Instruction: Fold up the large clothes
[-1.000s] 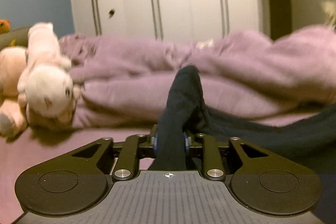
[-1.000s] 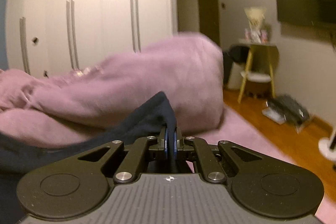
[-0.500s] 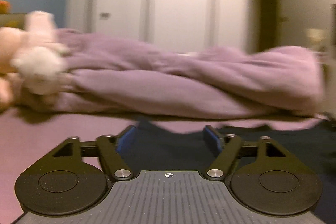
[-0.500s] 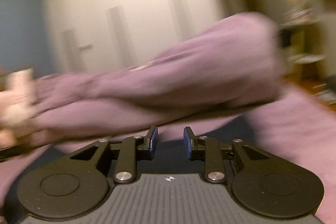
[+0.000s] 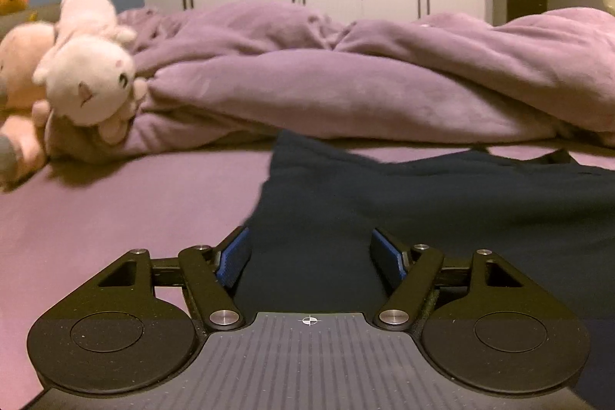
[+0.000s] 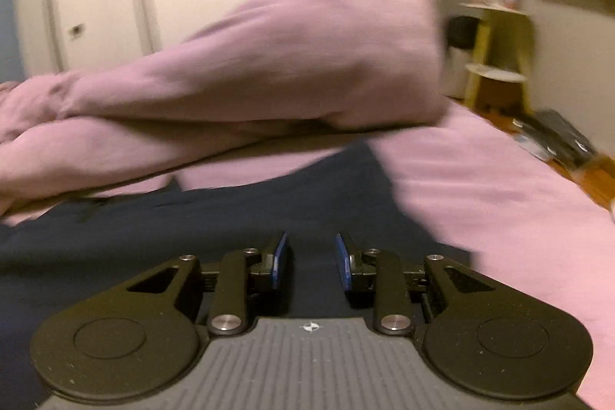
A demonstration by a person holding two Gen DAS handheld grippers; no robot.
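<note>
A dark navy garment (image 5: 423,202) is being laid flat on the pink bed sheet (image 5: 115,210), just in front of the heaped lilac duvet (image 5: 346,83), apparently so a fold can be set down smoothly. The left gripper (image 5: 309,252) is being held low over the garment's near edge, its jaws closing slightly yet standing wide, with cloth lying between them unpinched. The right gripper (image 6: 311,264) is being held over the same garment, its jaws narrowly parted and closing, nothing clamped. Plush toys (image 5: 84,72) are being left at the duvet's left end, clear of the fabric.
</note>
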